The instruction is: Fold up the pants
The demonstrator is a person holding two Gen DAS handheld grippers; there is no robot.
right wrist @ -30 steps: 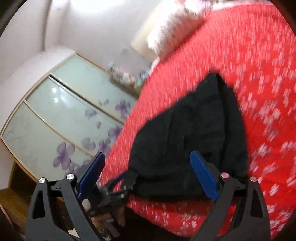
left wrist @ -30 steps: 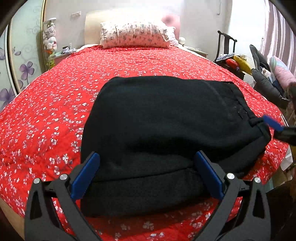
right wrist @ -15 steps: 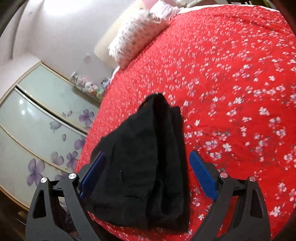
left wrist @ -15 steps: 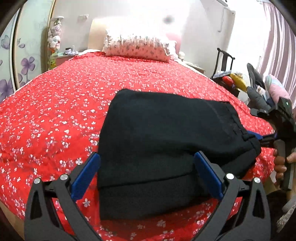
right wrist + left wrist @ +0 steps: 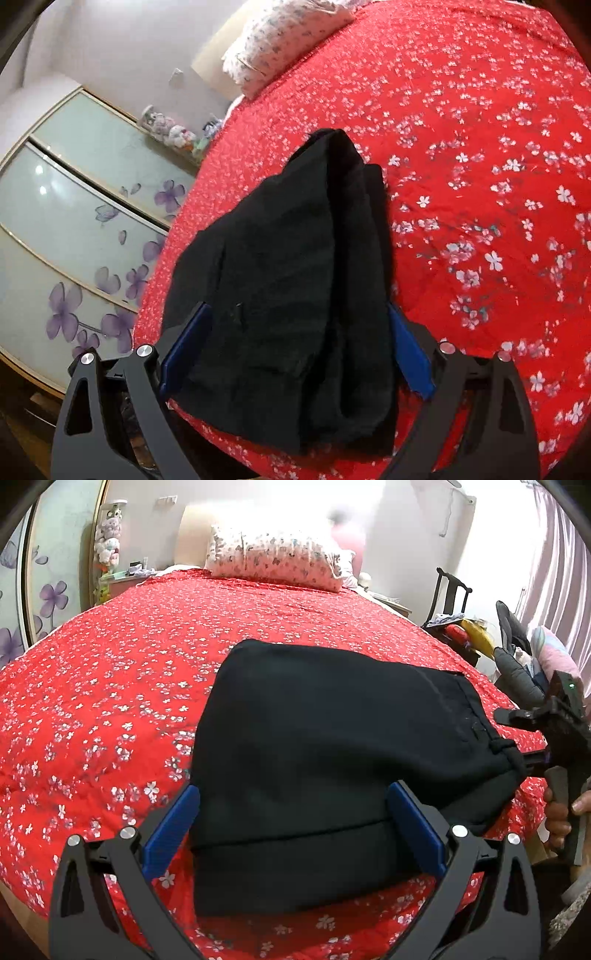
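The black pants (image 5: 332, 746) lie folded in a thick stack on the red flowered bedspread (image 5: 110, 686) near the bed's front edge. My left gripper (image 5: 291, 830) is open, its blue pads either side of the stack's near end, holding nothing. My right gripper (image 5: 295, 350) is open too, straddling the stack's waistband end (image 5: 295, 280) from the side. The right gripper's body and the hand holding it show at the far right of the left wrist view (image 5: 561, 738).
A flowered pillow (image 5: 273, 561) lies at the headboard. A wardrobe with purple flower doors (image 5: 74, 229) stands on the left of the bed. A chair with piled clothes and bags (image 5: 480, 635) stands at the right. The bed's front edge is just below the grippers.
The right wrist view swung from looking along the bed's edge to looking down on the pants, and moved closer over the stack. The left gripper lifted and drew back slightly. The pants lie still.
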